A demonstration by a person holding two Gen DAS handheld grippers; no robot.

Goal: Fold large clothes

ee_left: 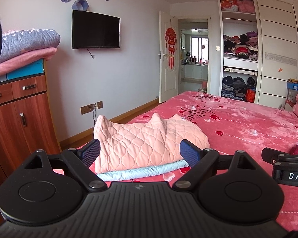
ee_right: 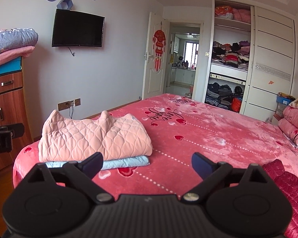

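Observation:
A folded pink quilted garment (ee_left: 145,144) lies on a folded light blue one (ee_left: 141,171) near the left edge of the pink bed (ee_left: 238,123). My left gripper (ee_left: 140,154) is open and empty, its fingers either side of the stack, just in front of it. In the right wrist view the pink garment (ee_right: 93,138) and the blue one (ee_right: 127,161) lie ahead to the left. My right gripper (ee_right: 147,164) is open and empty above the bedspread (ee_right: 208,130), right of the stack. A dark red quilted garment (ee_right: 286,184) lies at the right.
A wooden cabinet (ee_left: 17,111) with stacked blankets (ee_left: 27,43) stands left of the bed. An open wardrobe (ee_left: 239,59) and a doorway (ee_left: 194,55) are at the far end. Pink pillows (ee_right: 296,123) lie at the right. The right gripper's body (ee_left: 288,166) shows at the right.

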